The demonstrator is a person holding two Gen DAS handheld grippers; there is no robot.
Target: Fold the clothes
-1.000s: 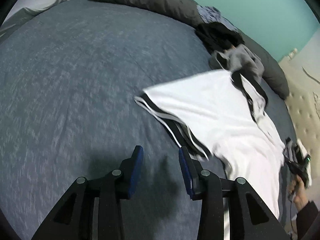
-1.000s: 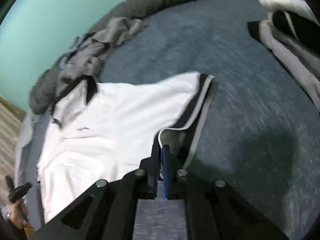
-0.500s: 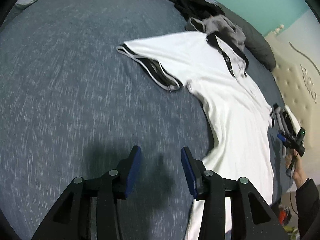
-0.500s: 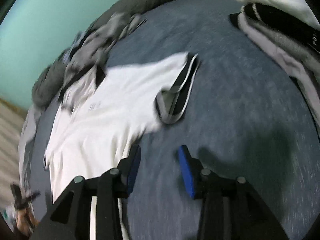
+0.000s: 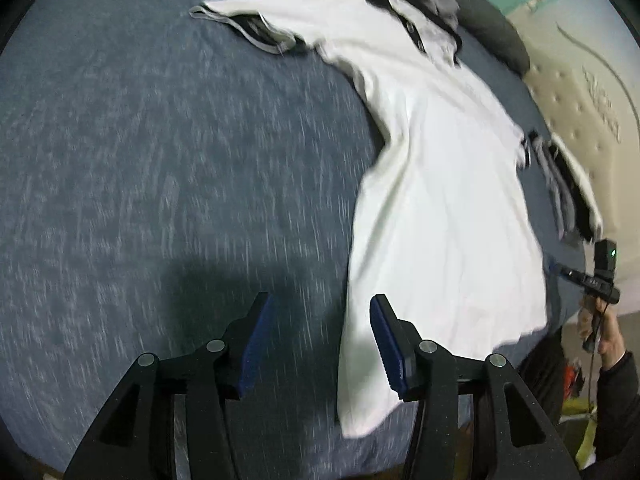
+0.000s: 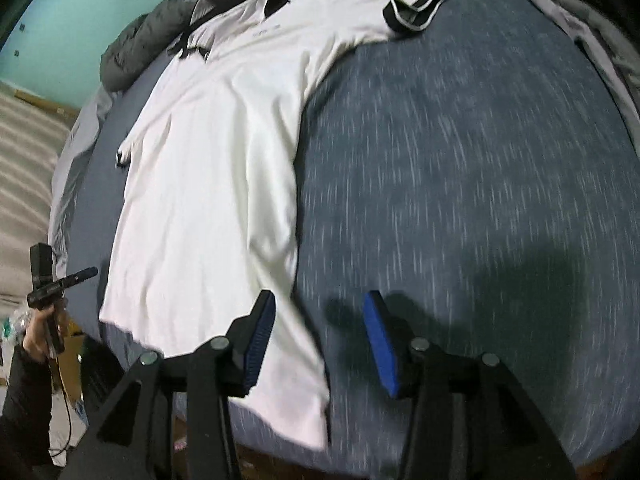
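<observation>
Shirt point(image 5: 440, 200) now lies spread flat on the bed point(image 5: 160, 160), its sleeve released a moment ago; both grippers, left point(image 5: 320, 344) and right point(image 6: 316, 340), gape empty, so folding can start.
</observation>
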